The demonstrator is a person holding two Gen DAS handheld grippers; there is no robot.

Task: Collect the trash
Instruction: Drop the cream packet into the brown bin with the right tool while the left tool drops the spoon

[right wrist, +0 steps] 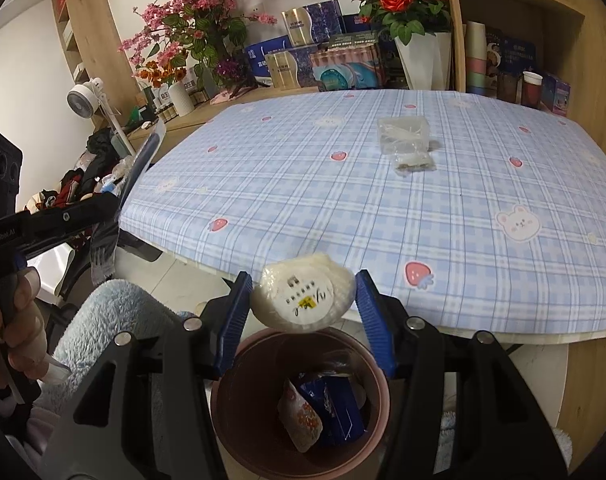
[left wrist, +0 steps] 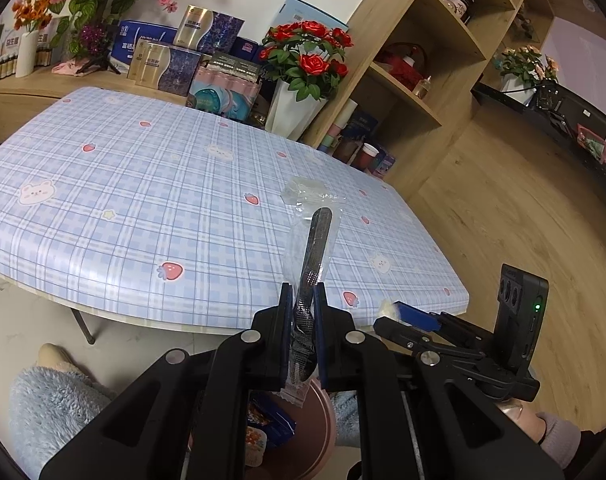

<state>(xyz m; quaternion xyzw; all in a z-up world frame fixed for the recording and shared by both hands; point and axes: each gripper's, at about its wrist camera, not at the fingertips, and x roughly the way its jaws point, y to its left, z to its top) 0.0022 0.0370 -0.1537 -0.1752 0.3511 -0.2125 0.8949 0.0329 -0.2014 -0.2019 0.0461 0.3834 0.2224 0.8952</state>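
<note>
Nearest the lens, your right gripper [right wrist: 301, 308] stood over the pink bin [right wrist: 239, 364], its blue fingers [right wrist: 233, 316] spread either side of a white round packet [right wrist: 303, 298]. The left finger touched the packet; a slight gap showed at the right one, so a firm grip could not be confirmed. Your left gripper [left wrist: 303, 300] was clenched on a clear sleeve holding black cutlery [left wrist: 313, 248], above the same bin. Wrappers [right wrist: 323, 412] lay inside the bin. Two clear packets [right wrist: 405, 140] rested on the checked bench [right wrist: 343, 208], well apart from both grippers.
</note>
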